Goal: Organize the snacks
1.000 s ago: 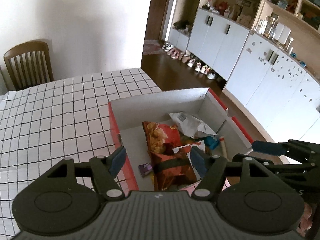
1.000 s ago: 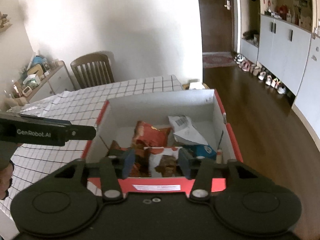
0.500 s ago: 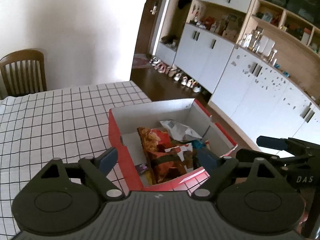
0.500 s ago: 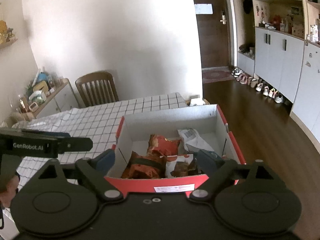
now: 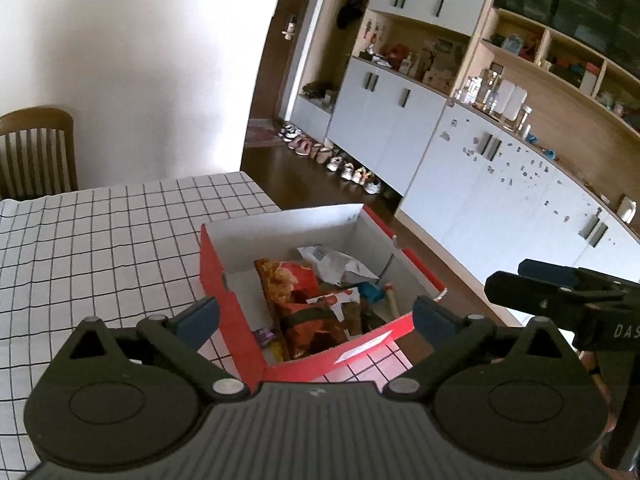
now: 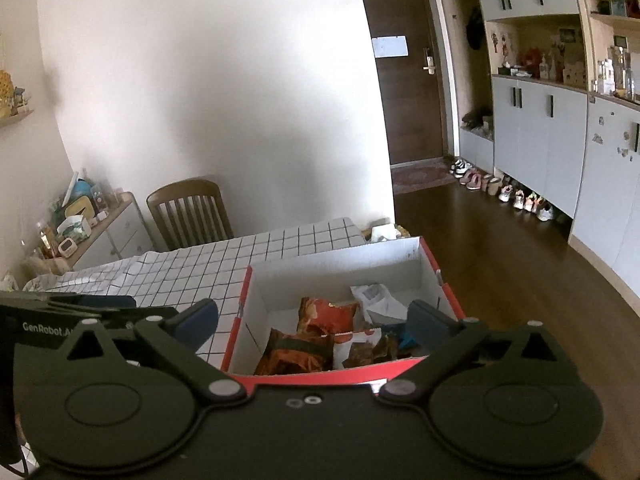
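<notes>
The snacks (image 5: 304, 312), crinkled foil bags in orange-red and a white wrapper, lie loosely heaped inside the red box (image 5: 224, 292), a white-lined cardboard tray at the corner of the counter (image 5: 100, 240) with its checked cloth. The left gripper (image 5: 316, 316) and right gripper (image 6: 312, 316) hover just short of the box; both jaws are opening, wide, with nothing between them, probably because the snacks are already gathered.

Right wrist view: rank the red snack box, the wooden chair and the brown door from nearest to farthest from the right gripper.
1. Red snack box: just ahead of the right gripper, on the checked table.
2. Wooden chair: beyond the table's far end, left of centre.
3. Brown door: farthest, in the back wall to the right.
</notes>
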A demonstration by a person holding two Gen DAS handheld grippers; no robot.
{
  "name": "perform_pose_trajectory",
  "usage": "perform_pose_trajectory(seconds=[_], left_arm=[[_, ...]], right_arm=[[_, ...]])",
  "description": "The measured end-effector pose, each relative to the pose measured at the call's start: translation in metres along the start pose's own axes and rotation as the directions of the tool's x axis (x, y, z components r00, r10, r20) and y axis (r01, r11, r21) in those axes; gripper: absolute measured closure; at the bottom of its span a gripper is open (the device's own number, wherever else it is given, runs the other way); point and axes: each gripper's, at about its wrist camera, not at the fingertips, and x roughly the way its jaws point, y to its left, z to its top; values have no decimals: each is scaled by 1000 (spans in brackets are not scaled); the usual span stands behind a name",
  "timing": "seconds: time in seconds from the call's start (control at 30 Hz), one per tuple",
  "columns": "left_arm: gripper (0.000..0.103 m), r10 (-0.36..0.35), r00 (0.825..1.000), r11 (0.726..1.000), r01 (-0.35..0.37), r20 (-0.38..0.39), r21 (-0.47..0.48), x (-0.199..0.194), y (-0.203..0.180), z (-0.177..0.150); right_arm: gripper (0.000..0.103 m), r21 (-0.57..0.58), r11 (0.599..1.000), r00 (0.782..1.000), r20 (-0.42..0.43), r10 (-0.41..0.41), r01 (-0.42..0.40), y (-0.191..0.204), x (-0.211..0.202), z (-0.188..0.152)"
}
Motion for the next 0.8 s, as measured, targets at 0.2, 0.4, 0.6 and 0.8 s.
perform_pose_trajectory(seconds=[0.2,0.4,0.6,0.8], left_arm=[[0,-5,1000,1000,4,-29,-22,2,2,-3],[0,1,1000,1000,-1,-19,-5,0,-1,-2],[0,17,1000,999,-17,1,31,-1,-7,0],[0,43,999,999,-44,23,30,-3,-7,2]], right_arm=[[1,13,1000,1000,15,-1,1,-1,-7,-2],[1,26,1000,1000,19,-15,15,-2,-8,-2],[1,37,999,1000,22,-17,17,-5,-8,-3],[1,39,999,1000,23,-16,16,-6,-9,-3]])
